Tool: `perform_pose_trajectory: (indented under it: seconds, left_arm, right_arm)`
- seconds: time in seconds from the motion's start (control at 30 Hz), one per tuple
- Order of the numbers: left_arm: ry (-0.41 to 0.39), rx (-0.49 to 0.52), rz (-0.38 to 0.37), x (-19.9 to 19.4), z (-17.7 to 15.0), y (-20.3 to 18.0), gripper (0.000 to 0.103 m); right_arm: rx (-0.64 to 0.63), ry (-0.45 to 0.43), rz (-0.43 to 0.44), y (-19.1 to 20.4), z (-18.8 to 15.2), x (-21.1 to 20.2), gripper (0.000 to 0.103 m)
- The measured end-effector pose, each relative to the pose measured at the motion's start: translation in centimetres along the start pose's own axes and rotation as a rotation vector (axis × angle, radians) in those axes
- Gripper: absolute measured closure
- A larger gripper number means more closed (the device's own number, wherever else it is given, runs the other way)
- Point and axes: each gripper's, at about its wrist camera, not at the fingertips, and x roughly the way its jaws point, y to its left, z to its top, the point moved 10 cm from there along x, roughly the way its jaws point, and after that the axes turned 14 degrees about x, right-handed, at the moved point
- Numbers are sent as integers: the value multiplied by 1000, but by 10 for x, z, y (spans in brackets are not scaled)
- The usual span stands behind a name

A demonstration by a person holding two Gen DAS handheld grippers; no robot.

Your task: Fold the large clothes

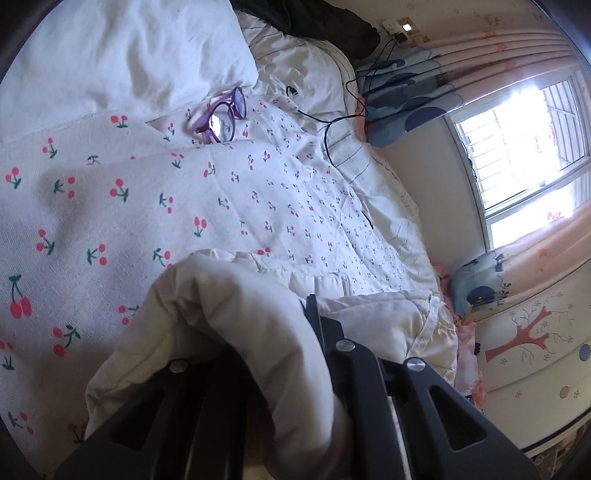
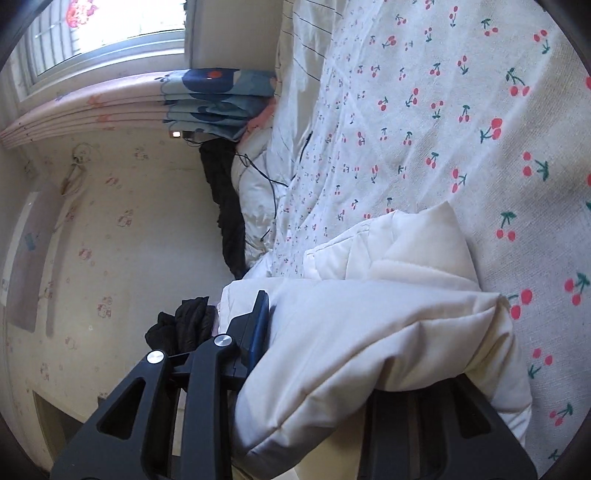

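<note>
A white padded jacket (image 1: 229,306) lies bunched on the cherry-print bedsheet (image 1: 110,206). In the left wrist view my left gripper (image 1: 258,332) is shut on a thick fold of it. The fabric drapes over one finger and hides it, and only the other black finger (image 1: 314,314) shows. In the right wrist view the same jacket (image 2: 388,314) fills the space between the fingers of my right gripper (image 2: 351,350), which is shut on a puffy fold. One finger (image 2: 258,325) with its blue pad shows, the other is buried under fabric. The sheet (image 2: 443,110) stretches beyond.
Purple glasses (image 1: 221,118) rest on the sheet beside a white pillow (image 1: 129,55). A black cable (image 1: 332,122) trails across the bed. Dark clothes (image 1: 314,22) lie at the head end, and a black garment (image 2: 181,325) sits by the wall. A bright window (image 1: 517,147) with curtains is beyond the bed.
</note>
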Motion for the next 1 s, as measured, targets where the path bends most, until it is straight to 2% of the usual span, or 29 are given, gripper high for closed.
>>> perform_pose_trajectory:
  seconds: [0.07,0.13,0.17,0.2,0.23,0.3,0.37,0.43,0.47,0.53,0.6,0.67,0.73,0.8,0.83,0.9,1.0]
  left_arm:
    - [-25,-51,-41,-9,5,-4,88]
    - [-40,-58,-55,-18,12,-12,80]
    - [-50,-36,-56,-24,16,-20,77]
    - [-75,-12,-80,-31,23,-30,68]
    - [-94,-8,-97,-38,26,-37,59]
    - [-147,1,-69,-52,34,-45,55]
    - [-187,-18,-90,-59,41,-50,52]
    - [-224,-31,-81,-65,41,-57,43]
    - [-244,5,-72,-67,41,-65,40]
    - [-276,89,-78,-72,43,-84,22]
    - [-293,110,-63,-72,48,-91,18]
    - [-291,108,-56,-70,50,-95,18]
    - [-248,213,-46,-59,43,-112,18]
    - [-155,369,-28,-34,22,-138,18]
    - [-120,421,-23,-23,11,-147,18]
    - [-42,492,-10,3,-12,-158,18]
    - [84,487,90,46,-36,-143,18]
  right_arm:
    - [40,10,32,3,1,-2,60]
    - [56,12,113,15,-3,-9,37]
    - [52,10,141,21,-6,-13,30]
    - [43,5,153,29,-8,-17,18]
    - [22,-7,157,36,-11,-23,11]
    - [-67,-38,122,57,-21,-34,10]
    - [-175,-52,101,81,-35,-41,7]
    - [-320,-67,-4,100,-56,-39,7]
    - [-399,-58,-79,104,-67,-32,7]
    - [-546,-34,-260,101,-89,-10,7]
    - [-699,-6,-440,91,-110,22,7]
    - [-796,44,-539,78,-129,58,7]
    - [-866,76,-640,60,-139,94,7]
    - [-904,88,-815,30,-131,133,7]
    - [-900,93,-862,17,-123,146,7]
    - [-844,78,-895,-5,-101,163,7]
    - [-728,37,-880,-14,-72,177,6]
